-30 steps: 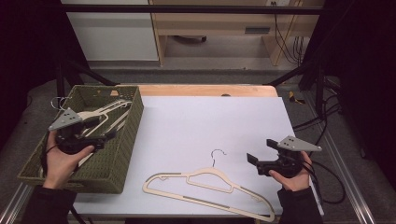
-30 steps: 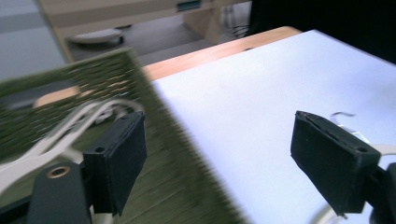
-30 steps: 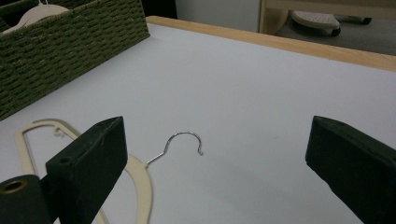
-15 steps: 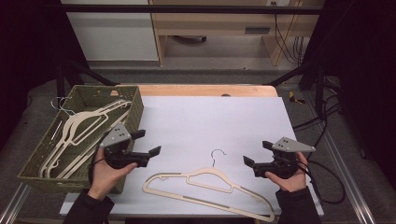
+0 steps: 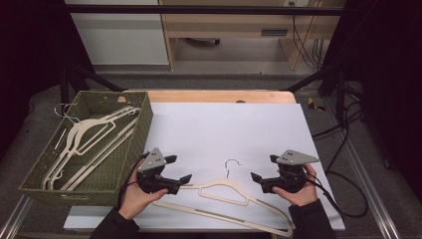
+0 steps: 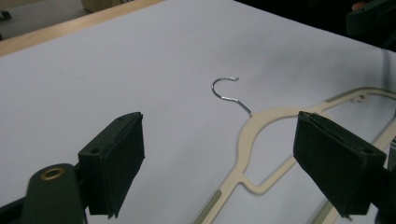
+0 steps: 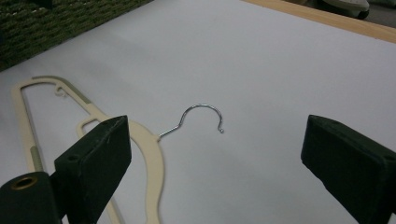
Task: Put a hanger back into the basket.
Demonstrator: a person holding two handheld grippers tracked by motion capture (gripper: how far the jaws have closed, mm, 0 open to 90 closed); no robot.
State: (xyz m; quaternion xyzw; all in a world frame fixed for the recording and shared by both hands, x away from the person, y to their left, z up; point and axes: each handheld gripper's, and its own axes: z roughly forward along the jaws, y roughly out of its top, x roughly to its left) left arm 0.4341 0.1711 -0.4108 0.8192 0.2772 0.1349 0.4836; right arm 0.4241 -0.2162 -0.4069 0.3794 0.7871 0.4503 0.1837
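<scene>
While both grippers' fingers gape empty, cream plastic hanger point(image 5: 226, 196) with wire hook lies flat between.

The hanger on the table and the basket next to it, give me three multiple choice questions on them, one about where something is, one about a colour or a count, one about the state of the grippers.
1. Where does the loose hanger lie?
A. On the white tabletop, between the two grippers
B. Inside the basket
C. On the floor

2. What colour is the basket that holds the other hangers?
A. Red
B. Olive green
C. White

3. How do the left gripper and the right gripper stand?
A. Both shut on the hanger
B. Left shut, right open
C. Both open, holding nothing

Answers:
1. A, the high view shows it flat on the white surface with a gripper at either end.
2. B, its woven walls are olive green in the high view.
3. C, each gripper view shows its two black jaws spread wide, with the metal hook lying free beyond them.
</scene>
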